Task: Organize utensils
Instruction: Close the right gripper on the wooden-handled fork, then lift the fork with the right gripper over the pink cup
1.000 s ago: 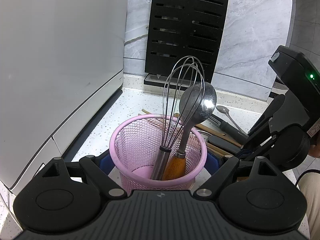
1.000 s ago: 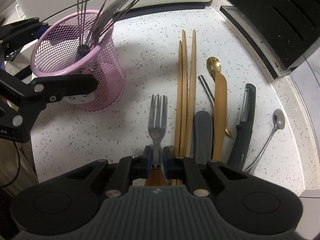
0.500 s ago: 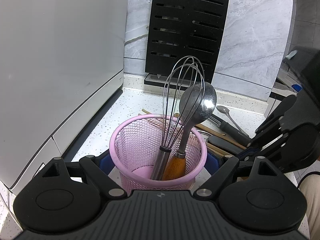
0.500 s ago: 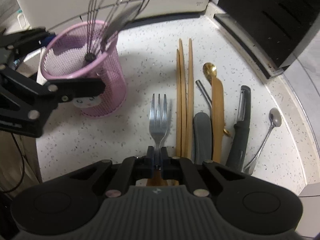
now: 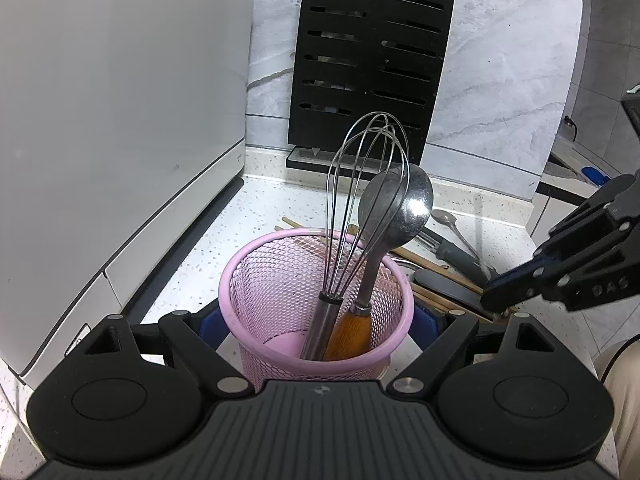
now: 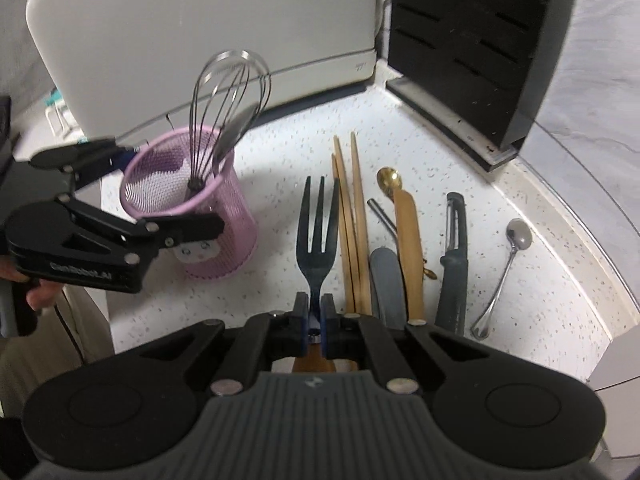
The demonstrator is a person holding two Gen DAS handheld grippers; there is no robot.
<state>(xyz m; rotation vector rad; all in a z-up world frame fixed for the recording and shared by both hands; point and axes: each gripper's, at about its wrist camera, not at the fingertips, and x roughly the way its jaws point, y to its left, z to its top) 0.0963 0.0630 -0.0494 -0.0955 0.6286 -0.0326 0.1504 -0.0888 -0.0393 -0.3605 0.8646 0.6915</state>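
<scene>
My left gripper (image 5: pixel 316 320) is shut on a pink mesh basket (image 5: pixel 280 280), one blue pad against each side of it. A wire whisk (image 5: pixel 360 200) and a wooden-handled ladle (image 5: pixel 400 208) stand inside. In the right wrist view the same basket (image 6: pixel 224 248) sits left of centre, clamped by the left gripper (image 6: pixel 176 188). My right gripper (image 6: pixel 315 308) is shut on the neck of a steel fork (image 6: pixel 316 236), which hangs above the speckled counter (image 6: pixel 280 152) with its tines pointing away. From the left wrist view, the right gripper (image 5: pixel 496 304) hovers just right of the basket.
Wooden chopsticks (image 6: pixel 354 220), a gold spoon (image 6: pixel 388 180), a wooden spatula (image 6: pixel 410 248), a grey handle (image 6: pixel 384 280), a black peeler (image 6: pixel 454 248) and a small steel spoon (image 6: pixel 516 240) lie side by side. A black knife block (image 6: pixel 472 40) and a white appliance (image 6: pixel 200 20) stand behind.
My right gripper has risen with the fork, lifting it off the counter, and has tipped up so more of the back wall shows. The left gripper and basket have stayed put.
</scene>
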